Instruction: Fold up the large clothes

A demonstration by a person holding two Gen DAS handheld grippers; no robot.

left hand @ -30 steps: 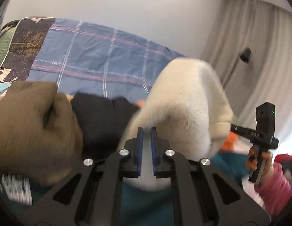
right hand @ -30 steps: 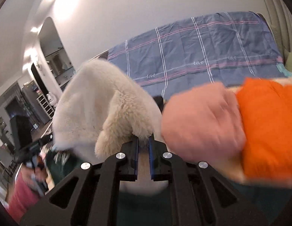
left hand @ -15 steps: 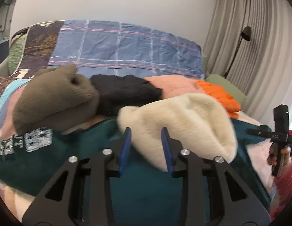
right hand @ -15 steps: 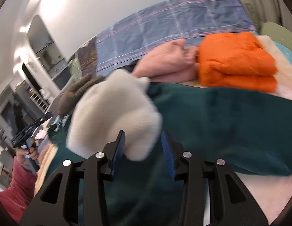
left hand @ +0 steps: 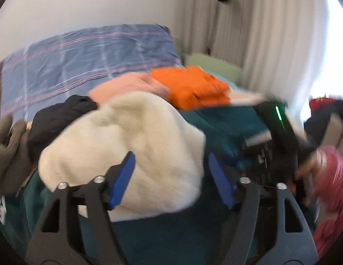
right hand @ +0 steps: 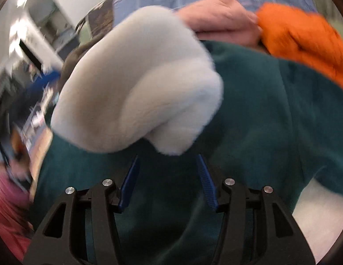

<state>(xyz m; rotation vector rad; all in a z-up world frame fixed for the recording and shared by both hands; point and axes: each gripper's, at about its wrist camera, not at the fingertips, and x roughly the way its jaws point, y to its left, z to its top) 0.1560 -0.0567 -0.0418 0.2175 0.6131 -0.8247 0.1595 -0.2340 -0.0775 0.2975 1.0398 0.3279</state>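
Two grippers stand over a bed heaped with clothes, and both have just been opening. Low in the left wrist view, the left gripper point(left hand: 171, 165) has its jaws wide apart; the cream fleece garment point(left hand: 127, 141) bulges between and beyond them, lying loose, with no pad pressing on it. In the right wrist view the right gripper point(right hand: 168, 167) is parted too, nothing between its blue pads, and the fleece sits just above its fingertips at centre frame. Under the fleece spreads a dark teal garment point(right hand: 259, 114). Behind it, toward the upper right, lie a folded pink piece point(right hand: 217, 15) and an orange one point(right hand: 304, 39). A blue checked cover point(left hand: 83, 59) fills the upper left of the left view.
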